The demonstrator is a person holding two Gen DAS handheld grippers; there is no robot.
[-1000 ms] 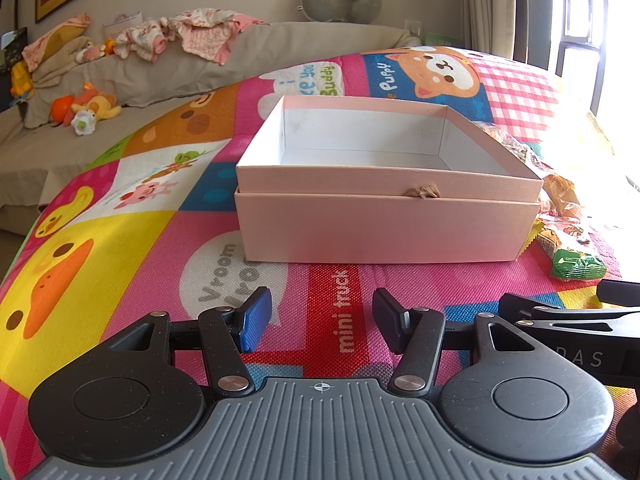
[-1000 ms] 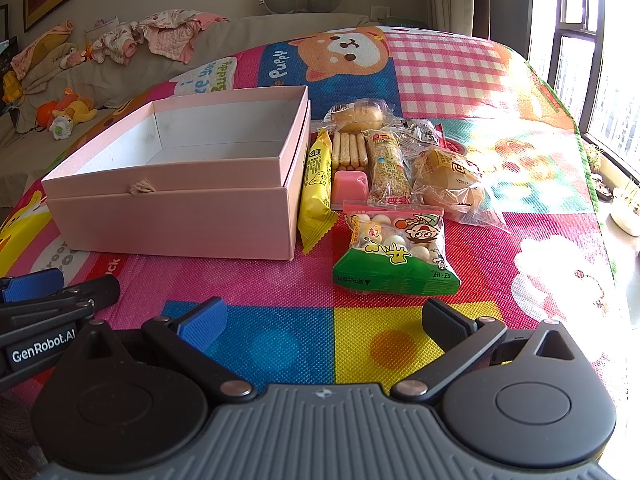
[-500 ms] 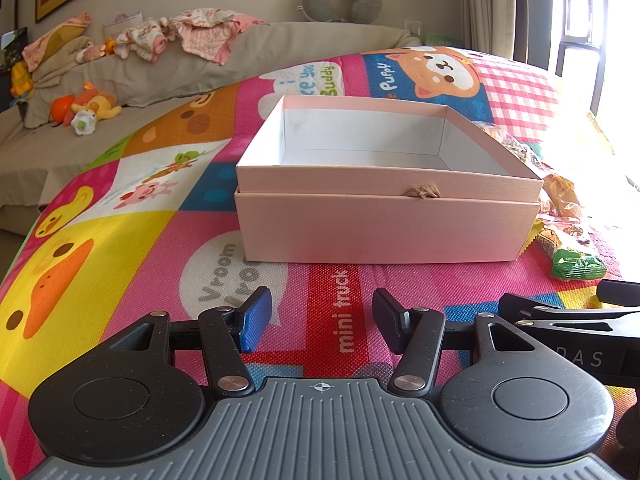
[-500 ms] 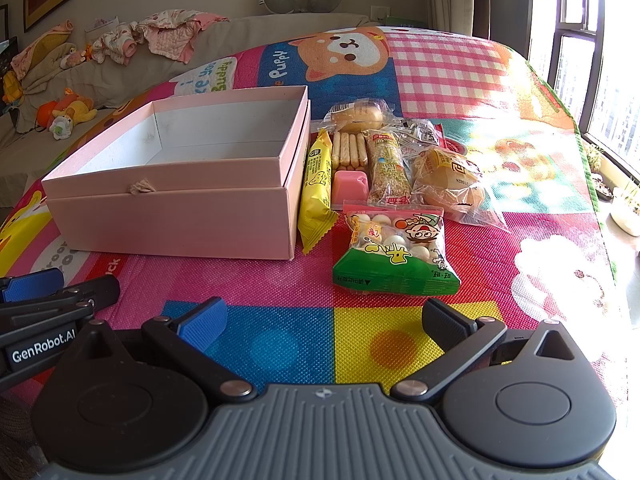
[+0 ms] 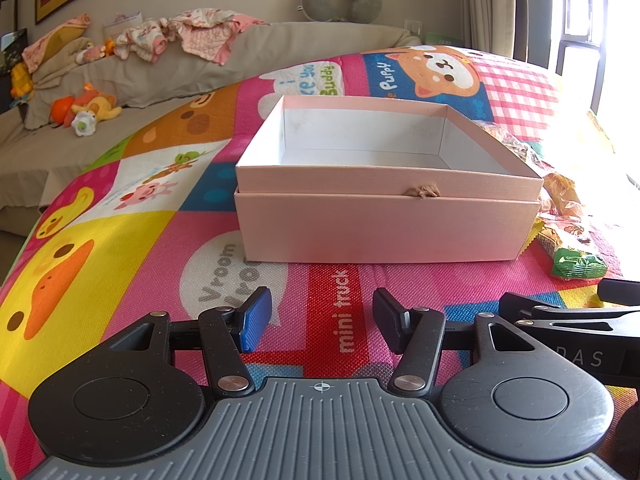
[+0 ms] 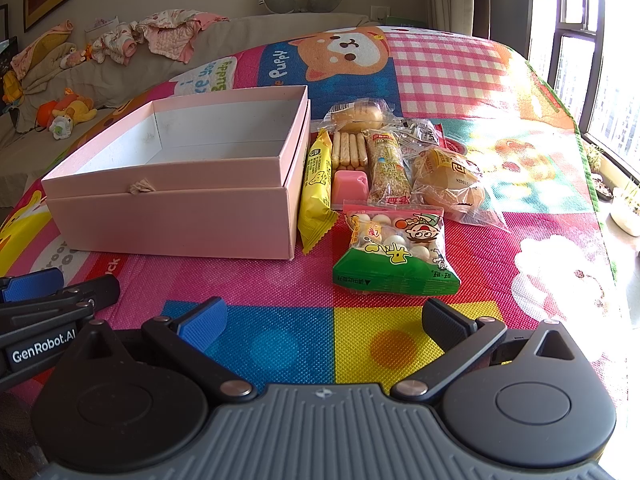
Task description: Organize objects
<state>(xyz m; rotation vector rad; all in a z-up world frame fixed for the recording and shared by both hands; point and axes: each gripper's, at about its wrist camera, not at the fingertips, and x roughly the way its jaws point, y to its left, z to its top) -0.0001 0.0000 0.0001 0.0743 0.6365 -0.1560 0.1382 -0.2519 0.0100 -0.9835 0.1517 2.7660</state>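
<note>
My left gripper (image 5: 320, 322) has its fingers spread, with nothing between them, low over the colourful cartoon-print play mat (image 5: 120, 264). My right gripper (image 6: 322, 322) is spread wider, equally empty. Ahead of my left fingers sits the open pink cardboard box (image 5: 384, 216), showing nothing inside. Just right of it lie the snacks: a green bag of round candies (image 6: 394, 252) nearest my right fingers, a yellow wrapped bar (image 6: 318, 184) against the box wall, and a bun in clear wrap (image 6: 450, 178) beyond.
</note>
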